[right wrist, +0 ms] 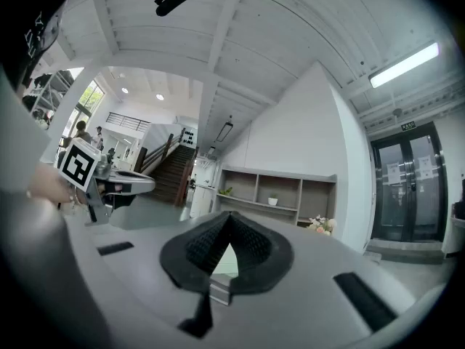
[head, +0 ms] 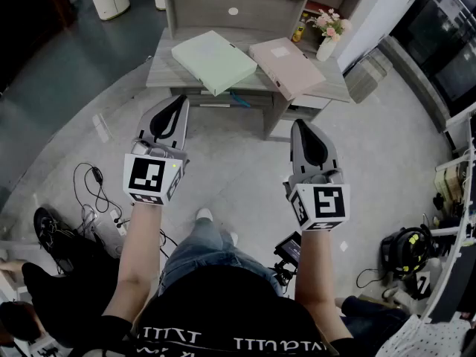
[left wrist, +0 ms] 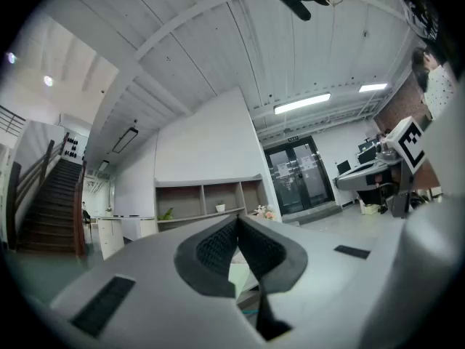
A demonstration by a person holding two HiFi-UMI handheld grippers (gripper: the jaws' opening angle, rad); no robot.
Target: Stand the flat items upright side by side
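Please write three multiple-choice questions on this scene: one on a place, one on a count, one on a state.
1. Where does the pink folder lie in the head view?
A) on the floor
B) on the table, right of the green folder
C) on a shelf

2. How many folders lie flat on the table?
A) one
B) two
C) four

3. How do the jaws of the left gripper stand?
A) together, empty
B) wide apart
C) closed on a folder

Answers:
1 B: the two folders lie next to each other on the tabletop.
2 B: one green and one pink.
3 A: in the left gripper view the pads meet with nothing between them.
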